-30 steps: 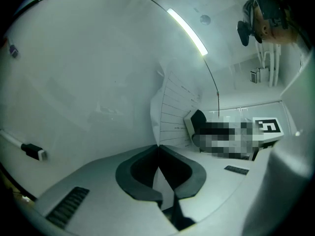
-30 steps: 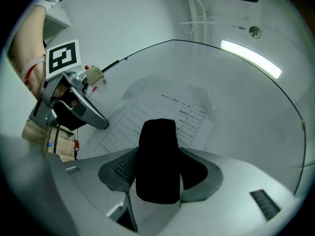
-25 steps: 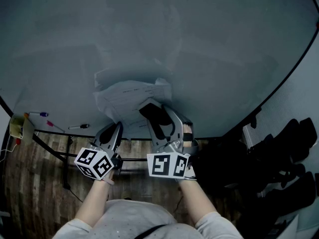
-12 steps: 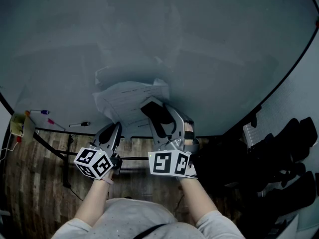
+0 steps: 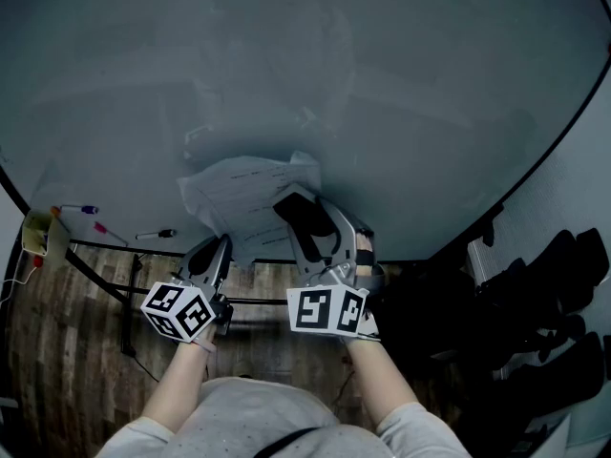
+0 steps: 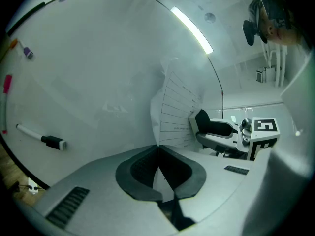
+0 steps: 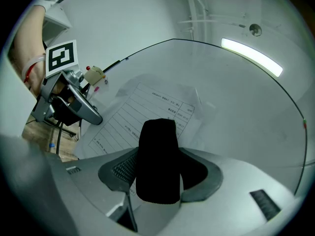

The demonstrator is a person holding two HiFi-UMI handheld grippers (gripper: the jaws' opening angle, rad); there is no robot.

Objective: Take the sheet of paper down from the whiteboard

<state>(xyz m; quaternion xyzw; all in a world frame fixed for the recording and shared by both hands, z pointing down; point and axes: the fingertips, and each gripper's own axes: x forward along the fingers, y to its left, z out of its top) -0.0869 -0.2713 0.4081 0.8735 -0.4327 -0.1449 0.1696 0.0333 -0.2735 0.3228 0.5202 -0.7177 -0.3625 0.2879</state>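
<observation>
The paper hangs loose on the whiteboard, not yet down. The left gripper pinches its edge; the right gripper is closed on a black block.

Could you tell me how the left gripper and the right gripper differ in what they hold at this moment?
The left gripper has its jaws pinched together on the edge of the white printed sheet of paper; the right gripper has its jaws wider, round a black rounded block. In the head view the left gripper sits lower, the right gripper reaches higher over the sheet. Both point at the whiteboard.
</observation>
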